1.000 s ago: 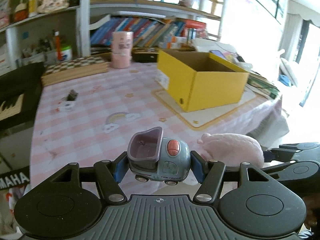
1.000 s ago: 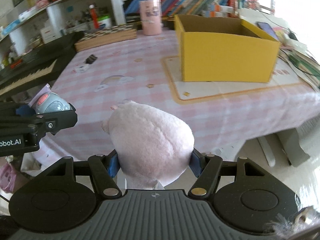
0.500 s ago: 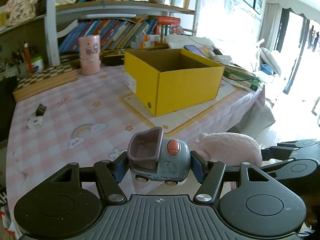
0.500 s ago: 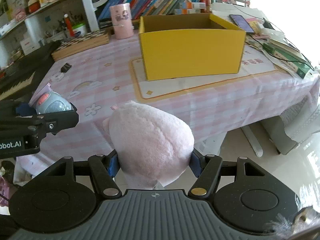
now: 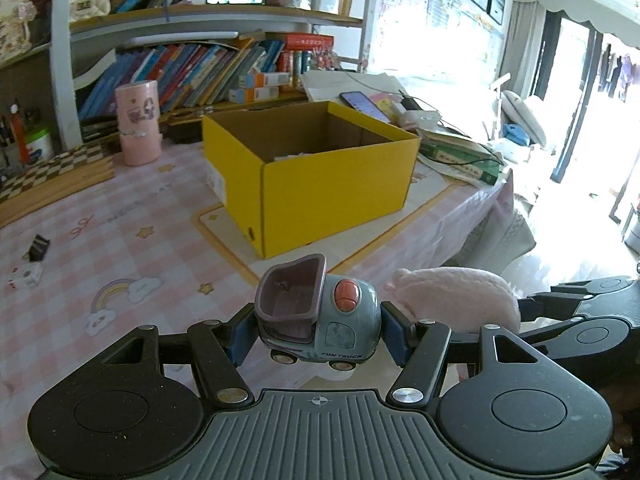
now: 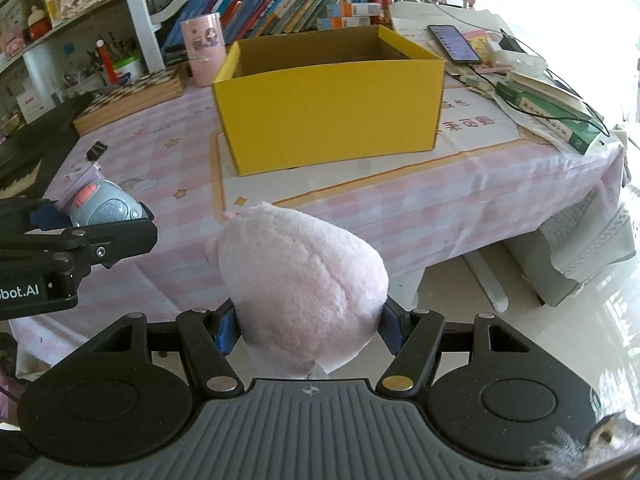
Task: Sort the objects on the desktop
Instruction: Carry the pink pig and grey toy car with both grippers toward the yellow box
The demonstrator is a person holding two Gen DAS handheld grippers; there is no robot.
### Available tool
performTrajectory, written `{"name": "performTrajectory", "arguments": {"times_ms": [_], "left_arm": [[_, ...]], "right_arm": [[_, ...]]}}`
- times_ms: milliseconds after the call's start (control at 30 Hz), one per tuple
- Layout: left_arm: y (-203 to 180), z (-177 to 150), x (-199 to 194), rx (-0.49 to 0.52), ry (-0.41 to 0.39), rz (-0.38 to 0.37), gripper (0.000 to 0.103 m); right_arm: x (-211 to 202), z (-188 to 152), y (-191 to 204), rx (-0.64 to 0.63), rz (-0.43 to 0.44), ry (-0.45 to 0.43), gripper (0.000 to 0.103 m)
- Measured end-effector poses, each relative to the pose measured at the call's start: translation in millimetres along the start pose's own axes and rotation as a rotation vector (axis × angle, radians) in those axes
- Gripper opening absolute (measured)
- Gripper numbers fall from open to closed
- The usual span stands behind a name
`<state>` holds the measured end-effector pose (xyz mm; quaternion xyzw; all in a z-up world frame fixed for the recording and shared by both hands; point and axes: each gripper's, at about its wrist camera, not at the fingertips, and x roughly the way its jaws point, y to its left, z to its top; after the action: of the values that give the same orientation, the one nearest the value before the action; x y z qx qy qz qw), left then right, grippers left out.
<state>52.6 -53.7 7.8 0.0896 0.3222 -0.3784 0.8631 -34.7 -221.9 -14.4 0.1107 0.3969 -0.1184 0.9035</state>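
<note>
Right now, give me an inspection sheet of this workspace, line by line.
Surface: table under a pink checked cloth, a printed mat beneath the box.
Job's things: open yellow box; toy truck; pink plush.
Clutter: pink cup, checkerboard, phone, books, two small items at the table's left.
Grippers: left gripper shut on toy truck; right gripper shut on pink plush.
Cables: black cable across the book stack.
Surroundings: bookshelf, bright window.
</note>
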Motion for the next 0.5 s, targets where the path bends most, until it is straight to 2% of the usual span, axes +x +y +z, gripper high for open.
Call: {"name": "performTrajectory", "arguments": {"times_ms": [233, 500], "left_arm": [[-12.9, 12.6, 12.7, 0.025, -0.014, -0.008, 0.064], [-20.6, 35.3, 24.0, 0.036, -0.080, 0.018, 0.064]], "right_arm": [[4.1, 12.3, -20.9, 0.010, -0.004, -0.008, 0.064], [10.2, 36.1, -43.2, 0.018, 0.000, -0.051, 0.064]]}}
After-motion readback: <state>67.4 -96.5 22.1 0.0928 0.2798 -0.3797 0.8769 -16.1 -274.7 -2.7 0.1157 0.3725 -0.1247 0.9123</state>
